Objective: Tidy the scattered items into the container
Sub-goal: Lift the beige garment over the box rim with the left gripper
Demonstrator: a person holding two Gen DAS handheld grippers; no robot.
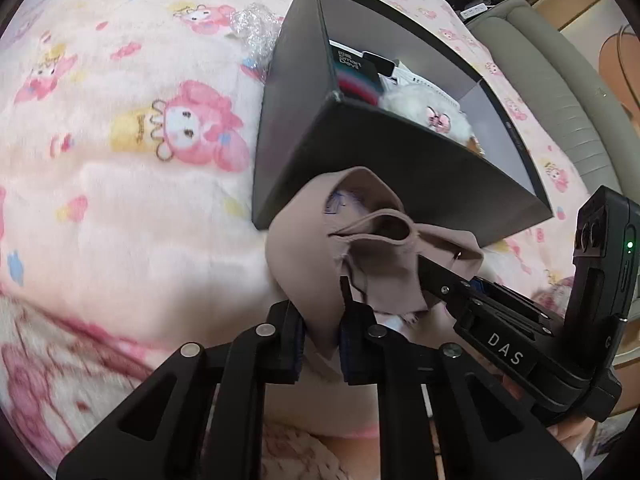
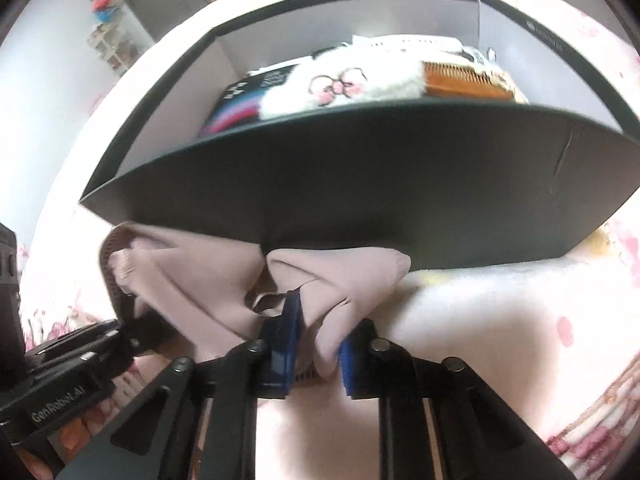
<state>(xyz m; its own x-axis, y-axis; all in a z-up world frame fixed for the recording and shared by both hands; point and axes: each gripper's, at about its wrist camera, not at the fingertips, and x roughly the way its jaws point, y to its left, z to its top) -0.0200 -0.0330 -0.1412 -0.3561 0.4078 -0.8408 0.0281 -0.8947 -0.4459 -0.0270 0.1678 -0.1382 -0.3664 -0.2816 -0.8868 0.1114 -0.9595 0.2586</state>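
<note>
Left gripper [image 1: 322, 340] and right gripper [image 2: 316, 354] each pinch the mauve cloth [image 1: 360, 240], seemingly touching the black box [image 1: 400, 168]

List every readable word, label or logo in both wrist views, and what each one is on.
"DAS": white letters on the right gripper body, left wrist view.
"GenRobot.AI": on the left gripper body, right wrist view; small, partly blurred.
"Smart Devi": white print on the dark packet inside the black box; cut off, and the line above it is too small to read.
Box rim print: too blurred to read.
Pink cloth blue mark: unreadable.
</note>
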